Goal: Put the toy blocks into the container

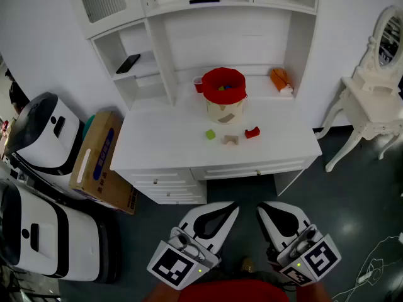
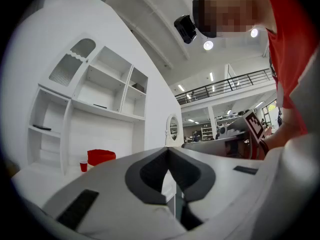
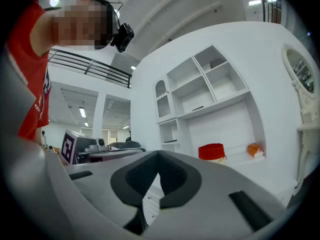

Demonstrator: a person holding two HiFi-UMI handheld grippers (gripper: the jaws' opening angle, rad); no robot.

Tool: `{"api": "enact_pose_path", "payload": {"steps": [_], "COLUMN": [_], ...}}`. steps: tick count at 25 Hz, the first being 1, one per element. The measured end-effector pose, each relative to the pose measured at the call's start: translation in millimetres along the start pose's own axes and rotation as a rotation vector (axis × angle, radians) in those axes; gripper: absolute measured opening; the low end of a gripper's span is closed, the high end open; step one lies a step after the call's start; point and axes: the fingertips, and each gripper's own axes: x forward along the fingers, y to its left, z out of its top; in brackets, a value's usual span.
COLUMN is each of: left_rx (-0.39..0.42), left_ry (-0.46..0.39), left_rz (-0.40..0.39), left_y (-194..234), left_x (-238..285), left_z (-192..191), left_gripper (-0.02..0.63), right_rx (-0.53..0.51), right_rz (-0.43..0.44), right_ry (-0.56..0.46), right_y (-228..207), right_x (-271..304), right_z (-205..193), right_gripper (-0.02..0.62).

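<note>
Right up close, the left gripper (image 1: 232,207) and the right gripper (image 1: 262,207) are hanging side by side below the desk, both pointing forward. Each is clenched tight on nothing, and each is showing one black-and-white square marker. To the left, one cardboard box (image 1: 101,162) is leaning on the floor, its blue print too small to read. Moving onto the white desk (image 1: 164,150), three toy blocks are lying loose in a row: one green block (image 1: 210,134), one tan block (image 1: 231,139) and one red block (image 1: 252,132). Just behind them the single container (image 1: 224,96) is standing, red-rimmed, with coloured pieces showing inside. One small red cup (image 1: 198,83) is sitting just beside its left rim.
</note>
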Motion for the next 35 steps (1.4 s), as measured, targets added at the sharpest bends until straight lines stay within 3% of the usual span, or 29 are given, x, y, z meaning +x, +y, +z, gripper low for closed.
{"api": "enact_pose_path", "payload": {"steps": [19, 35], "left_rx": [-0.024, -0.039], "left_ry": [0.001, -0.033], "left_rz": [-0.003, -0.007], "left_y": [10, 66], "left_x": [-1, -18], "left_z": [-4, -6], "left_gripper": [0.012, 0.012], "right_rx": [0.004, -0.014], "right_rz": [0.003, -0.034], "right_ry": [0.011, 0.027], "right_y": [0, 14], "right_x": [11, 60], "right_z": [-4, -11], "right_gripper": [0.008, 0.011]}}
